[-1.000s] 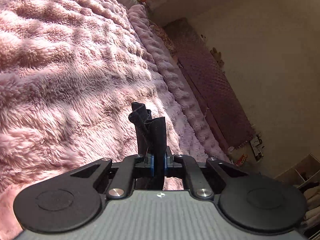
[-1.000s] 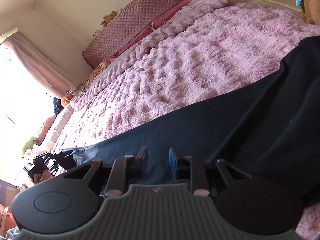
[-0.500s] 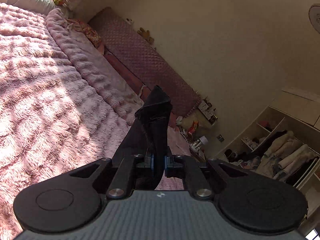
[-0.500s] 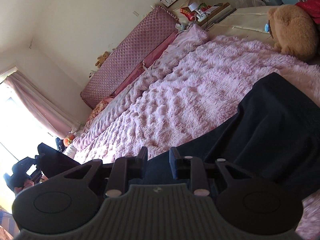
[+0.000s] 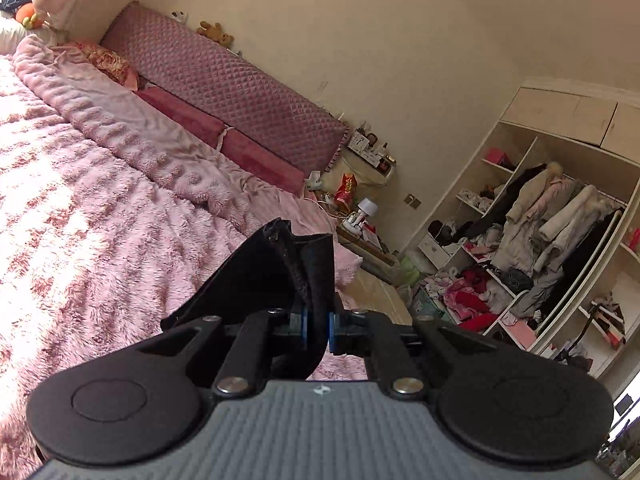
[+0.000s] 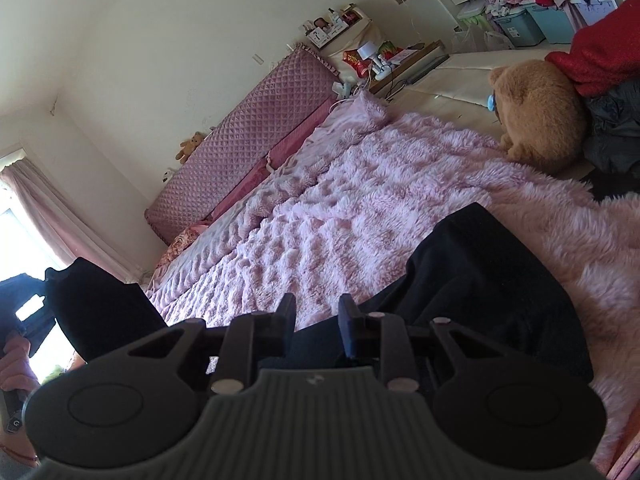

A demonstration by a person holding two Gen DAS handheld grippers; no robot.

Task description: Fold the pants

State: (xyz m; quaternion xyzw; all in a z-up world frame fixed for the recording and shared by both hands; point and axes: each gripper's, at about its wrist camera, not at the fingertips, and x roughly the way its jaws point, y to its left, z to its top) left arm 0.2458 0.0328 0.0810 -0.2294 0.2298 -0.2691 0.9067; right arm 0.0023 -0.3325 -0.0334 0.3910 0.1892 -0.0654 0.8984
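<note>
The dark navy pants lie on a fluffy pink blanket on the bed. My left gripper is shut on a bunched end of the pants and holds it up above the blanket. In the right wrist view that lifted end hangs at the far left beside a hand. My right gripper hovers low over the flat part of the pants, its jaws apart with nothing pinched between them.
A brown teddy bear sits at the bed's far corner beside a red sleeve. A quilted pink headboard runs along the wall. Beyond it stand a cluttered nightstand and an open wardrobe full of clothes.
My left gripper has risen and swung across the bed with the pants end, so its view went from blanket to wardrobe. My right gripper slid along the pants toward their far end.
</note>
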